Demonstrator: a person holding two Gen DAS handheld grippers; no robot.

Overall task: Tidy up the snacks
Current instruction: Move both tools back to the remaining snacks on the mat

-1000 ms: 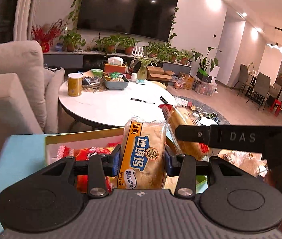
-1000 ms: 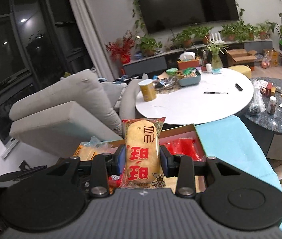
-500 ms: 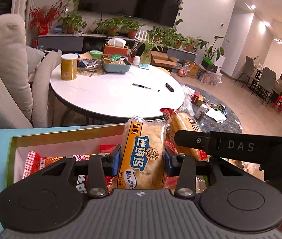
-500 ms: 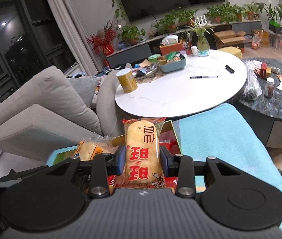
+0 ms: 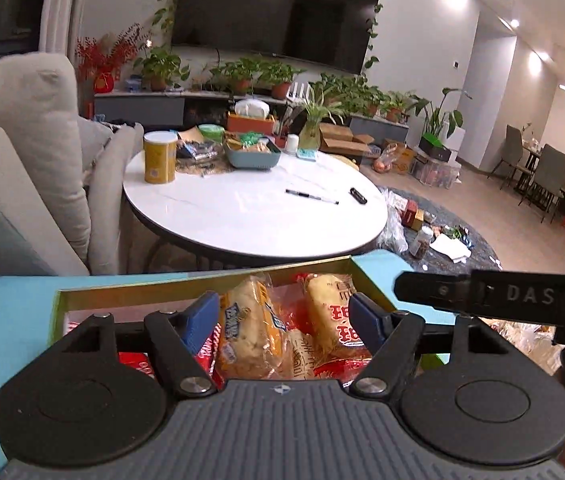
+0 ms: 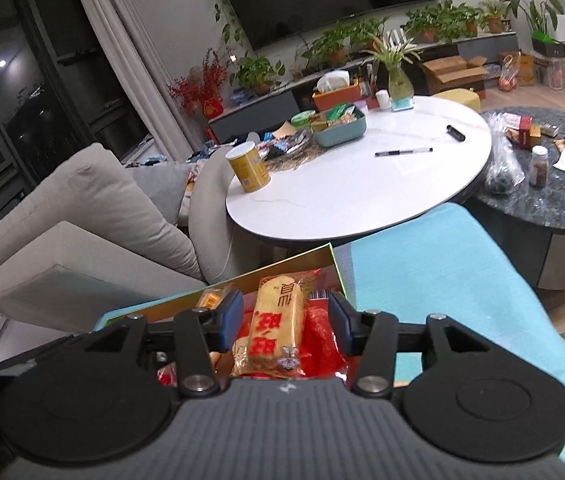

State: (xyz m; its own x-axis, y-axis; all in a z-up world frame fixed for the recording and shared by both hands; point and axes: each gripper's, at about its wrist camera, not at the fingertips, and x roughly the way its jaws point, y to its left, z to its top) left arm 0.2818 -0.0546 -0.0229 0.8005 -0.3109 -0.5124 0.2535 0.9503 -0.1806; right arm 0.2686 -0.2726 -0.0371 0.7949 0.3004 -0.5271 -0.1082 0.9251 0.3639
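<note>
A gold-rimmed box [image 5: 162, 286] [image 6: 282, 268] of snack packets stands on a light blue surface [image 5: 14, 300]. My left gripper [image 5: 284, 318] hangs over it with its jaws opening. The orange bread packet [image 5: 244, 332] lies in the box between the pads, untouched. Beside it lies the yellow rice cracker packet with red characters [image 5: 328, 312] [image 6: 278, 320]. My right gripper [image 6: 285, 320] is open around that packet, with a gap on both sides. Red wrappers [image 6: 318, 340] fill the box under them. A black bar of the right tool [image 5: 482, 294] crosses the right of the left wrist view.
Behind the box stands a white round table [image 5: 242, 220] [image 6: 362, 188] with a yellow canister [image 5: 159, 156], a pen [image 5: 312, 197] and a teal tray [image 5: 252, 156]. A beige sofa [image 5: 22, 140] is on the left. A dark round table [image 6: 562, 200] with clutter is on the right.
Both grippers came down over the box. The left jaws spread and the bread packet dropped into the box. The rice cracker packet now lies loose between the right pads.
</note>
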